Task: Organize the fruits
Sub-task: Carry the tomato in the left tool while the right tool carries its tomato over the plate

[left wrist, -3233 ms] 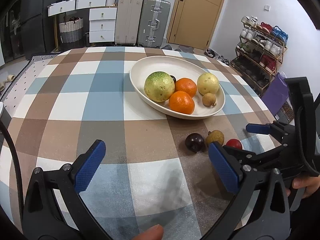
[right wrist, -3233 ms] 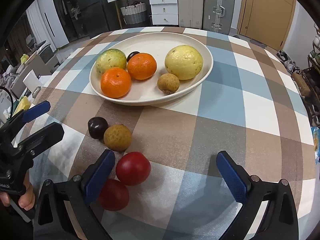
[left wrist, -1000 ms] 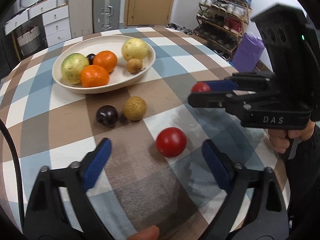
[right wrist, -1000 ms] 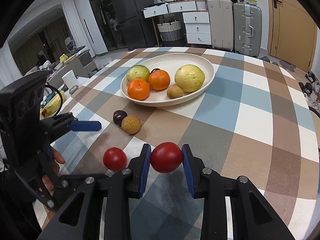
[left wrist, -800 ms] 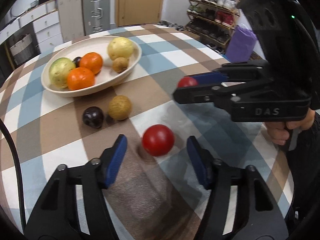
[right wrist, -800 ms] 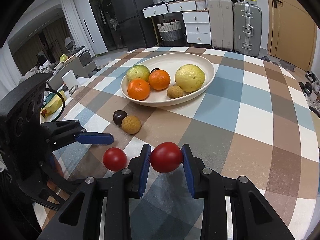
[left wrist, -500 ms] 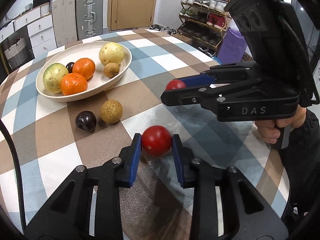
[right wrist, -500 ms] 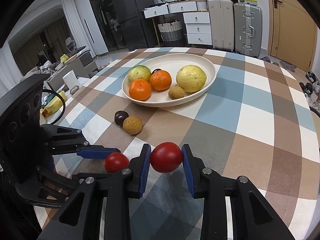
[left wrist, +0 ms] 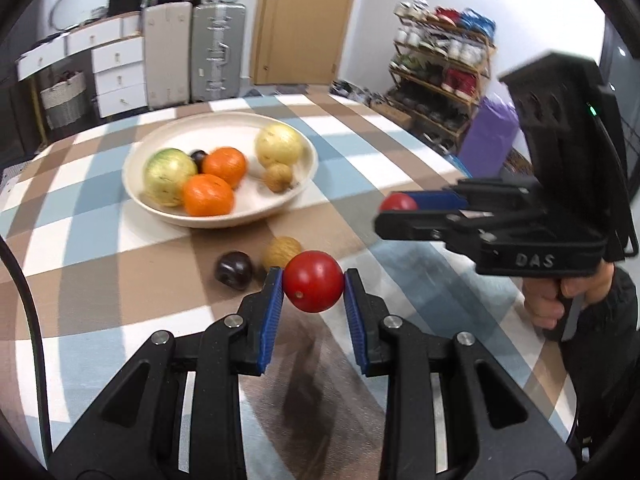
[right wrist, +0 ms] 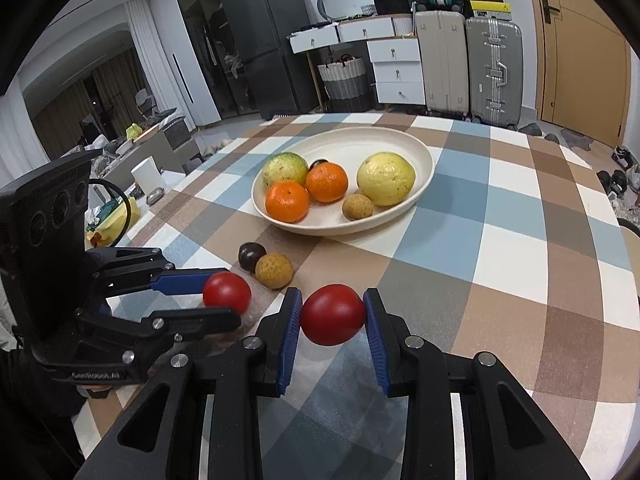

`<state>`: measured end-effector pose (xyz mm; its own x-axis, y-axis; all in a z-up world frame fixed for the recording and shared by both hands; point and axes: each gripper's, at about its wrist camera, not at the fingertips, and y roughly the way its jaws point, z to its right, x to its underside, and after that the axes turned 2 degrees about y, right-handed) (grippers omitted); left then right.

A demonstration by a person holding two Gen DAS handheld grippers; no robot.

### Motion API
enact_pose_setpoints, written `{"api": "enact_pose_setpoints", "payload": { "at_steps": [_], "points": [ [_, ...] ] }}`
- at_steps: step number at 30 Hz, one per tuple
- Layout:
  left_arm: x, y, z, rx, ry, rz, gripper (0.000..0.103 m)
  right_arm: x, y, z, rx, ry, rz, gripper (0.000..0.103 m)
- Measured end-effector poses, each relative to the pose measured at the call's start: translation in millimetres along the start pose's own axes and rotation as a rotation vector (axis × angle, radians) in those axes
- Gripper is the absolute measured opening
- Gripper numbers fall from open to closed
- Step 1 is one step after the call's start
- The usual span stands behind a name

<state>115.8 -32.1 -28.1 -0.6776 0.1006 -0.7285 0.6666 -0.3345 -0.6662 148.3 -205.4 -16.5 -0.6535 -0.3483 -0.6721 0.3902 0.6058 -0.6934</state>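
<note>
nearest me, my left gripper (left wrist: 314, 286) is clamped on a red tomato (left wrist: 314, 287), pads pressing both sides and the fruit carried clear of the checked tablecloth (left wrist: 100, 240). my right gripper (right wrist: 332, 314) is closed the same way on a second tomato (right wrist: 333, 314), also off the cloth. both grips sit out at the pad tips on smooth round skin, so i judge the main risk is one squirting forward if i tilt or jolt, and squeezing harder could bruise or split it.

the two grippers are near each other, almost side by side. if i swing both toward the bowl together, i think the fingers could collide and knock a tomato loose.

just beyond, a dark plum (left wrist: 234, 269) and a brown longan (left wrist: 282, 253) lie touching on the cloth, right under my path; a low pass could roll them toward the table edge.

farther on, the cream bowl (right wrist: 420, 152) already holds two oranges (right wrist: 287, 200), a green fruit, a yellow one (right wrist: 386, 178), a small brown fruit and a dark fruit. free floor looks tight, so a dropped tomato may bounce or roll out.
</note>
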Motion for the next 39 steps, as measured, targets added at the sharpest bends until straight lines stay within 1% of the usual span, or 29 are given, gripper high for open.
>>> {"api": "enact_pose_setpoints", "payload": {
  "at_steps": [7,9,15,19,22,25,32,39],
  "points": [
    [-7.0,-10.1,-21.3,-0.044,-0.065,0.043,0.028,-6.8,-3.1,-4.1,-0.010,0.012,0.055,0.032],
    [-9.0,-11.7,-26.6,-0.067,-0.075,0.051,0.028,-9.7,-4.2,-4.5,0.002,0.022,0.070,0.032],
    [-16.4,-15.8,-36.7,-0.098,-0.093,0.066,0.028,-23.1,-13.1,-3.0,0.022,0.067,0.121,0.032],
    [-24.5,-20.3,-43.0,-0.101,-0.112,0.086,0.028,-34.1,-12.3,-1.1,0.044,0.083,0.117,0.032],
    [-33.0,-23.1,-46.7,-0.129,-0.112,0.104,0.028,-43.1,-11.4,-0.9,0.055,0.087,0.122,0.032],
    [-42.3,-24.1,-52.3,-0.139,-0.122,0.118,0.028,-52.1,-10.1,-0.6,0.055,0.095,0.127,0.032],
    [-63.5,-20.7,-66.8,-0.175,-0.123,0.137,0.028,-70.9,-6.3,3.2,0.078,0.128,0.156,0.032],
    [-83.5,-8.3,-88.6,-0.205,-0.159,0.145,0.028,-89.8,7.9,10.1,0.100,0.170,0.160,0.032]
  ]
}}
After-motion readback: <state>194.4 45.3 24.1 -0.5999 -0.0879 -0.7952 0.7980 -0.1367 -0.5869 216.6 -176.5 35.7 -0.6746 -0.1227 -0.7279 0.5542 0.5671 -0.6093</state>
